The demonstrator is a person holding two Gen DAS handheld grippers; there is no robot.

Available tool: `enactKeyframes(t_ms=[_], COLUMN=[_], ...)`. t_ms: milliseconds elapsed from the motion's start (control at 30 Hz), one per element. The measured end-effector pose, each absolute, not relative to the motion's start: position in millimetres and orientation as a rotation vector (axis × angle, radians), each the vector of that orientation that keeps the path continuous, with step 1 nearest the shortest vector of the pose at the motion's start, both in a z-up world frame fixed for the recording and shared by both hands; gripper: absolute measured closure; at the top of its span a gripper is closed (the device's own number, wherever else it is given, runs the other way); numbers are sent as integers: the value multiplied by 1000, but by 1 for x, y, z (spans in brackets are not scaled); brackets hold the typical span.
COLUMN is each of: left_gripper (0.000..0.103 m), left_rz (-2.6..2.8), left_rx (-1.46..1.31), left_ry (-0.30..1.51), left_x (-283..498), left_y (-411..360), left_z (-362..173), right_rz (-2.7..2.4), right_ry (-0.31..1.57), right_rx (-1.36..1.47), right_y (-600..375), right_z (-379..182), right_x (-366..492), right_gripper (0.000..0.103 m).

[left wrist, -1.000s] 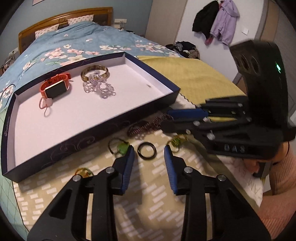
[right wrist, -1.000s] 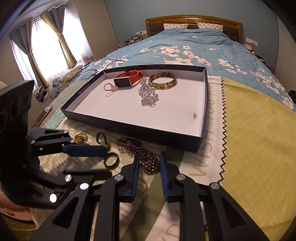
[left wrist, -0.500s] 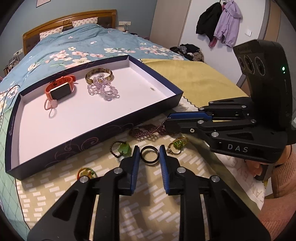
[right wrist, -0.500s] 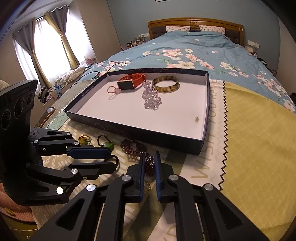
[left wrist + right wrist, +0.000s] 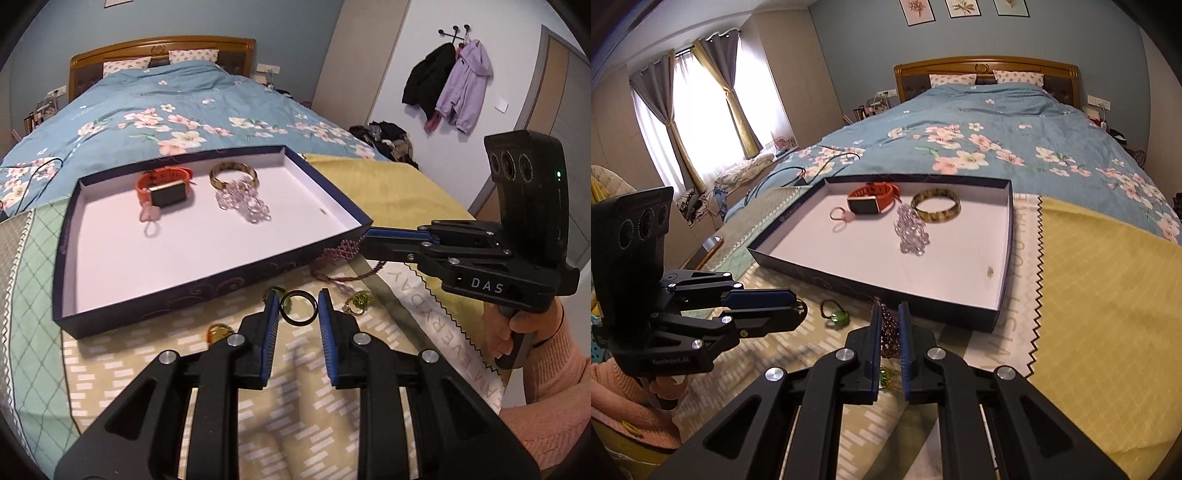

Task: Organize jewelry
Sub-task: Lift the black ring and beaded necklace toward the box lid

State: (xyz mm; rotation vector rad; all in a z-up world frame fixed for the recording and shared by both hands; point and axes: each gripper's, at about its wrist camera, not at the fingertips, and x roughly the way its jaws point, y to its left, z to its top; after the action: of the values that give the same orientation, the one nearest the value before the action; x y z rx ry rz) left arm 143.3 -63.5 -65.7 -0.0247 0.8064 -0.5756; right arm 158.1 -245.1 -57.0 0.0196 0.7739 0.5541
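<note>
My left gripper [image 5: 298, 308] is shut on a black ring [image 5: 298, 312] and holds it above the patterned cloth. My right gripper [image 5: 889, 317] is shut on a dark red bead bracelet [image 5: 888, 332], lifted beside the box's near right corner; the beads also show in the left wrist view [image 5: 338, 254]. The dark blue box [image 5: 177, 295] holds an orange watch [image 5: 164, 186], a brown bangle [image 5: 233, 174], a clear crystal bracelet [image 5: 245, 201] and a pink ring [image 5: 149, 216].
A green-stone ring [image 5: 836, 317], a yellow-green ring [image 5: 359, 301] and an orange-green ring [image 5: 218, 330] lie on the cloth before the box. A yellow cloth [image 5: 1108, 295] lies to the right. The bed [image 5: 979, 129] lies behind.
Both grippers closed: the left on the black ring, the right on the bead bracelet. Both then rose off the cloth with their pieces.
</note>
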Motion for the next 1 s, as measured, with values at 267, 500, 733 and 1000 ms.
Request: enactKeyframes(t_ms=[267, 500, 733, 1000], left_gripper=[81, 81, 81, 81], left_rz=[-547, -528, -516, -498], left_rx=[-9, 13, 8, 0], left_ry=[779, 754, 747, 736], left_x=[131, 123, 120, 121], left_y=[-59, -61, -57, -51], left_z=[-57, -51, -48, -45], right_rz=[563, 568, 572, 575], right_ry=[748, 732, 721, 708], right_rx=[28, 29, 29, 33], right_y=[-243, -242, -240, -239], right_z=[-47, -41, -37, -33], right_x=[153, 150, 148, 148], right_gripper=[96, 96, 96, 96])
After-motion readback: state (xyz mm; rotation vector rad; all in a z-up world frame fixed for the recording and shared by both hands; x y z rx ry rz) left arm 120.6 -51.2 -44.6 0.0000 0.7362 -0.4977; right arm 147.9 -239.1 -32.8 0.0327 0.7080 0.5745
